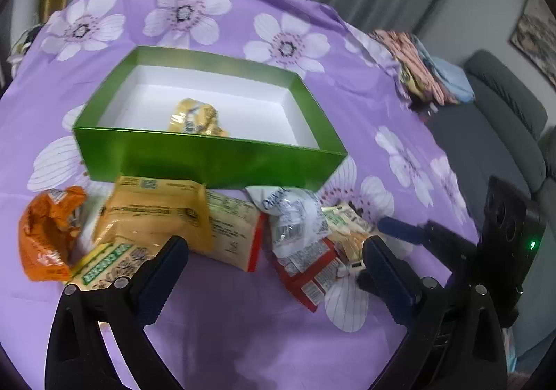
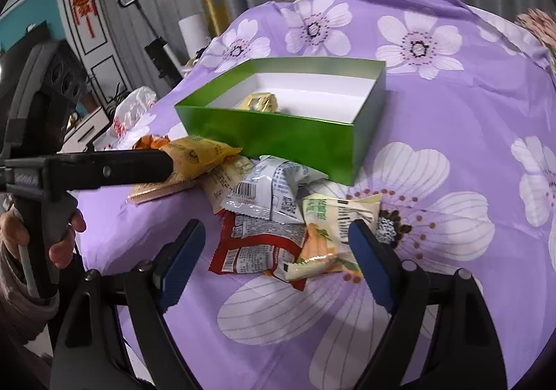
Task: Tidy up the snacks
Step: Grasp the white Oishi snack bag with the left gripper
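A: Packets first, from the left wrist view. A heap of crinkled foil snack packets lies on the purple flowered tablecloth (image 1: pixel 222 320), just in front of the near wall of the shiny green open-topped cardboard box (image 1: pixel 208 160). One crumpled gold-wrapped snack (image 1: pixel 198 117) already sits inside on the white floor. The left gripper (image 1: pixel 274 261) stands wide open with nothing between its jaws.

B: Which packet is it nearest?

A: The cream packet with red edges (image 1: pixel 232 233) lies ahead, between the fingers' lines but beyond their tips. Its long axis runs slanted from upper left to lower right. The yellow-and-green cracker packet (image 1: pixel 104 268) is touching or just beside the left finger; I cannot tell which. The orange packet (image 1: pixel 48 233) is further left.

B: And the right wrist view?

A: The right gripper (image 2: pixel 276 244) is also open and empty. The red foil packet (image 2: pixel 253 251) and the pale packet with carrot print (image 2: pixel 333 233) lie directly between its fingers, the pale one just beside the right-hand pad. The grey-white packet (image 2: pixel 267 192) sits behind them, towards the box.

B: So which hand takes what?

A: I judge the right hand is nearer the red and pale pair; the left suits the cream or cracker packet. The box lies straight ahead of both.
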A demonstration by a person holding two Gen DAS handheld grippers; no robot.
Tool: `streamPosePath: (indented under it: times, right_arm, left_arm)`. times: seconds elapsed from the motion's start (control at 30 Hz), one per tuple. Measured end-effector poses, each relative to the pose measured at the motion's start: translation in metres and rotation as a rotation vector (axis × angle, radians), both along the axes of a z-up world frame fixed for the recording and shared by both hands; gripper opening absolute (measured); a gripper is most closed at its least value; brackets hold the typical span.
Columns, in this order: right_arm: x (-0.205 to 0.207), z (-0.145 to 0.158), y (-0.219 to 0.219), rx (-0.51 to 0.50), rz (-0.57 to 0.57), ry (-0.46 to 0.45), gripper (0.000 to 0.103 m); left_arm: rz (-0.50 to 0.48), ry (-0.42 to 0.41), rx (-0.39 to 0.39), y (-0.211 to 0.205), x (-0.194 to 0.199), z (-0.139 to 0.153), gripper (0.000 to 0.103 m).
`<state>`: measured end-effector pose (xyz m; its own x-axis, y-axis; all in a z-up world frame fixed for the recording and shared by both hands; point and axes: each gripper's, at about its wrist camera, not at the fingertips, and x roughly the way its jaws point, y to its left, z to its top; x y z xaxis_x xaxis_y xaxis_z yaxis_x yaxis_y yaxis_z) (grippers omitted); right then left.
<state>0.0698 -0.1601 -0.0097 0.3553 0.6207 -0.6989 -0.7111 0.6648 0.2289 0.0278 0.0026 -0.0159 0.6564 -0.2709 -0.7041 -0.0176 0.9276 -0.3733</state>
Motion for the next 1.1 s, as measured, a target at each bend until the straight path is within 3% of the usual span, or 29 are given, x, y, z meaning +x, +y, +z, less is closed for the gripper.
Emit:
streamPosePath:
  times: [0.5, 0.8, 0.9, 0.97, 1.1]
  right_arm:
    - [0.02, -0.014, 0.033, -0.019, 0.136, 0.032, 0.082]
    - [0.027, -0.021, 0.048, -0.053, 0.19, 0.045, 0.068]
    - [0.029, -0.026, 0.054, -0.068, 0.22, 0.07, 0.056]
    - [0.03, -0.03, 0.057, -0.092, 0.218, 0.067, 0.051]
    - [0.032, -0.031, 0.054, -0.082, 0.207, 0.067, 0.043]
  left_arm:
    - [-0.109, 0.058, 0.046, -0.032, 0.04, -0.017, 0.1]
    - [-0.115, 0.099, 0.026, -0.033, 0.057, -0.033, 0.1]
    - [-0.116, 0.124, 0.029, -0.032, 0.061, -0.037, 0.094]
    - [-0.107, 0.133, 0.019, -0.029, 0.063, -0.039, 0.077]
    - [-0.101, 0.131, -0.012, -0.025, 0.065, -0.039, 0.059]
